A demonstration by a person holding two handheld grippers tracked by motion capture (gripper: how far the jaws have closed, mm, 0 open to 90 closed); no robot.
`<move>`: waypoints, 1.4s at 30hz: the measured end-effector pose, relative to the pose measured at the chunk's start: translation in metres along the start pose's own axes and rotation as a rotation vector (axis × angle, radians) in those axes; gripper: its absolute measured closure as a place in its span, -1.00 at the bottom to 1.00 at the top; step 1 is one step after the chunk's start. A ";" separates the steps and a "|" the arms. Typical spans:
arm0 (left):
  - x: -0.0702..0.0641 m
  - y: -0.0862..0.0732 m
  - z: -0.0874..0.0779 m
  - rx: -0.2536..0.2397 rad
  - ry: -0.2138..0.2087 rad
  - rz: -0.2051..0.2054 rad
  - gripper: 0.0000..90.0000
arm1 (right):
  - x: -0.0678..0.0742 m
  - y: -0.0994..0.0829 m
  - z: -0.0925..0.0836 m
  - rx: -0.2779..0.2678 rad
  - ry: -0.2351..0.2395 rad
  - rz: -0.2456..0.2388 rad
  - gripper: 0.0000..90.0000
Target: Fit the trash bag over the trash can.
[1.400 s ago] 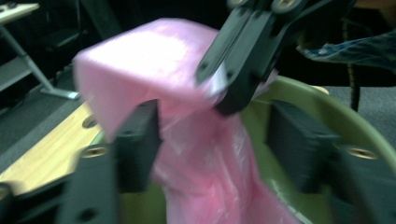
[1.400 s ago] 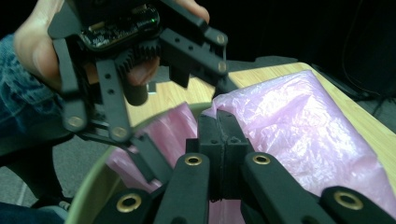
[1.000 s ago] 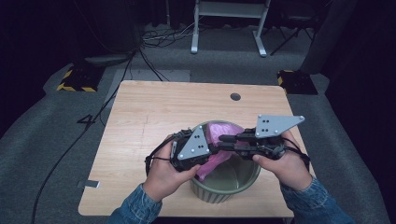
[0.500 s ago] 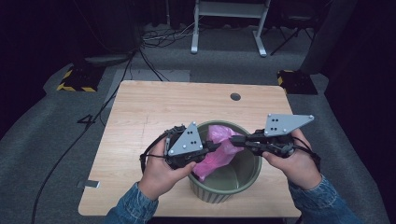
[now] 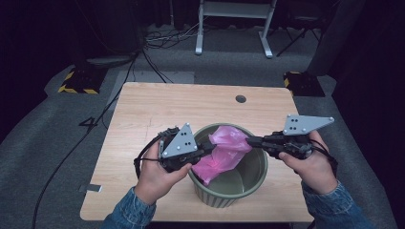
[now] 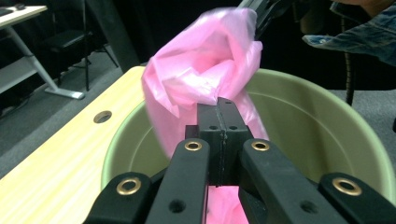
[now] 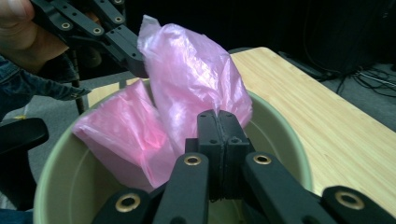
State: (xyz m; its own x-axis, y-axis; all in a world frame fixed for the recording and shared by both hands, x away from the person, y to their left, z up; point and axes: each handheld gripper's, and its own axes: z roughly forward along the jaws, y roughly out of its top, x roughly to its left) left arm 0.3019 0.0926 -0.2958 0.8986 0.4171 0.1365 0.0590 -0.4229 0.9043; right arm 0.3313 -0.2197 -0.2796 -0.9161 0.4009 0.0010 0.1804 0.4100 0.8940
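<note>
A thin pink plastic bag (image 5: 224, 152) hangs across the mouth of an olive-green round bin (image 5: 253, 177) that stands on the wooden table (image 5: 157, 109). My left gripper (image 5: 212, 147) is shut on the bag's left edge, above the bin's left rim. My right gripper (image 5: 248, 140) is shut on the bag's upper right corner, over the bin. In the left gripper view the closed jaws (image 6: 226, 103) pinch the bag (image 6: 205, 60) inside the bin (image 6: 327, 135). The right gripper view shows its closed jaws (image 7: 218, 114) pinching the bag (image 7: 187, 70), with the left gripper (image 7: 133, 60) beyond.
The bin stands near the table's front edge, between the person's hands. A round cable hole (image 5: 240, 98) sits near the table's far edge. Beyond the table are white desk legs (image 5: 200, 28), floor cables and a hazard-striped black box (image 5: 79, 81).
The two grippers were close together over the bin. My right gripper has drawn away to the right and the left a little to the left, spreading the pink bag between them.
</note>
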 end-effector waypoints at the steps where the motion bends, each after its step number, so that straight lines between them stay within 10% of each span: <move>1: 0.000 0.000 0.000 0.000 0.000 0.000 1.00 | 0.000 0.000 0.000 0.000 0.000 0.000 1.00; 12: 0.008 -0.011 -0.013 -0.024 0.059 -0.022 1.00 | -0.011 -0.016 -0.023 -0.029 -0.046 0.053 1.00; 16: 0.005 -0.006 -0.003 -0.055 0.073 0.023 0.18 | -0.007 -0.011 -0.022 -0.045 -0.023 0.049 1.00; 21: -0.003 0.003 0.012 -0.047 0.040 0.043 -0.25 | -0.002 -0.004 -0.015 -0.053 0.001 0.035 1.00; 26: -0.004 0.007 0.020 -0.059 -0.014 0.021 -0.05 | 0.003 0.000 -0.005 -0.044 0.018 0.024 0.98; 31: -0.005 0.008 0.021 -0.038 -0.047 0.020 0.94 | 0.010 0.003 0.007 -0.033 0.016 -0.004 1.00; 42: -0.001 -0.002 0.000 -0.048 -0.023 -0.018 1.00 | 0.000 -0.004 -0.010 -0.065 -0.042 0.038 1.00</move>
State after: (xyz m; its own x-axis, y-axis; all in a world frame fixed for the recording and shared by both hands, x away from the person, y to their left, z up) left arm 0.3012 0.0930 -0.2977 0.9071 0.4059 0.1110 0.0553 -0.3763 0.9248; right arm 0.3268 -0.2291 -0.2787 -0.8931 0.4494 0.0179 0.1897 0.3403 0.9210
